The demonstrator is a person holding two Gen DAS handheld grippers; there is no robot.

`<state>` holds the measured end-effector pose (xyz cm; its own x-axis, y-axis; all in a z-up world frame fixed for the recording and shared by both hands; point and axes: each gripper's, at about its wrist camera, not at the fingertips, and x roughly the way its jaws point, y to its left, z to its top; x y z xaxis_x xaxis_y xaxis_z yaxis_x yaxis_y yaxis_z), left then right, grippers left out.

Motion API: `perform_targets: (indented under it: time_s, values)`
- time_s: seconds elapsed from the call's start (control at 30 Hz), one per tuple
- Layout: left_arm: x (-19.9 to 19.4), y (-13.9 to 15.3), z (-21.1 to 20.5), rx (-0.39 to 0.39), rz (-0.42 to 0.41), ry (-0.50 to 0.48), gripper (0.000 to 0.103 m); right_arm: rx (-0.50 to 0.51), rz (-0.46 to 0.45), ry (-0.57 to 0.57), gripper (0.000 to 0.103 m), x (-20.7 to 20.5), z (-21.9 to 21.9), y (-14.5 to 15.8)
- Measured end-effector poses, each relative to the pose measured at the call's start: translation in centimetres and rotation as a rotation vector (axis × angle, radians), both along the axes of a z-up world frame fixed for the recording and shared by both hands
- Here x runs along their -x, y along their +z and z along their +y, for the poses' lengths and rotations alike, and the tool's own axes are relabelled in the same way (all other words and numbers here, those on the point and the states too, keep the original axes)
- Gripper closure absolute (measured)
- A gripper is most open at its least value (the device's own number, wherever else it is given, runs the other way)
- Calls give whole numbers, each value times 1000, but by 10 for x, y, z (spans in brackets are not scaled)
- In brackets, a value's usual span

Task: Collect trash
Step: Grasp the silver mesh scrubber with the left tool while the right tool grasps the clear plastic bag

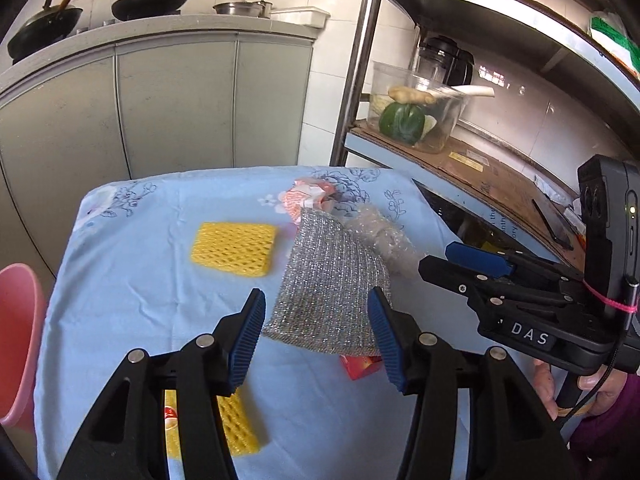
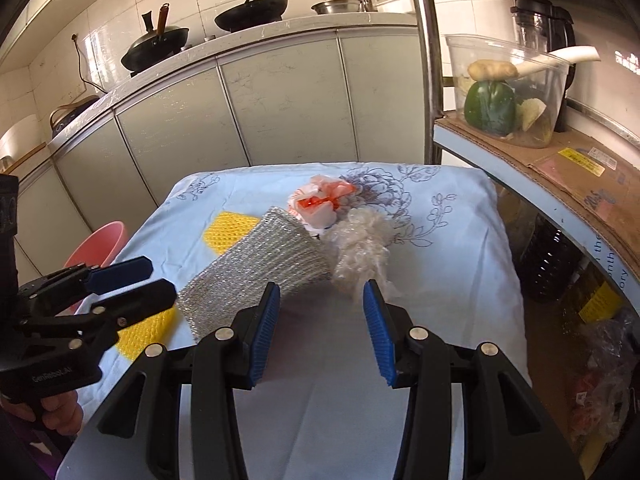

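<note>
Trash lies on a table with a light blue floral cloth (image 1: 132, 300) (image 2: 448, 320). A silver mesh scouring cloth (image 1: 332, 292) (image 2: 256, 268) lies in the middle, one corner raised. Beside it are a clear bubble-wrap wad (image 1: 384, 236) (image 2: 360, 256), a crumpled orange-white plastic bag (image 1: 308, 196) (image 2: 320, 204), a yellow foam net (image 1: 234, 248) (image 2: 228, 230), a second yellow net (image 1: 240, 424) (image 2: 144, 332) and a red packet (image 1: 360, 366). My left gripper (image 1: 316, 332) is open just above the mesh's near edge. My right gripper (image 2: 322, 324) is open, near the mesh and the bubble wrap.
A pink plastic basin (image 1: 18, 340) (image 2: 100, 244) stands left of the table. A metal shelf rack (image 1: 500, 184) (image 2: 560, 176) with a clear tub of vegetables (image 1: 416, 108) (image 2: 504, 92) is at the right. Grey cabinets with woks on top stand behind.
</note>
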<state>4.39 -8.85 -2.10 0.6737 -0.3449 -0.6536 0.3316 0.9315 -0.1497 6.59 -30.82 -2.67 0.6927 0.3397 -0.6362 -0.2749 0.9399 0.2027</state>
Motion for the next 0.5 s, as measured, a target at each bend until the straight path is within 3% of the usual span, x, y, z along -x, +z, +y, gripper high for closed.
perform_targets:
  time_s: [0.3,0.5]
  values:
    - [-33,-19,-6,-16,63,16,50,-33,34,-36,59,-7,-17,-11]
    - [-46,-27,-4,34,116,17,50,-51,40,-35,59,-9,-19,-12]
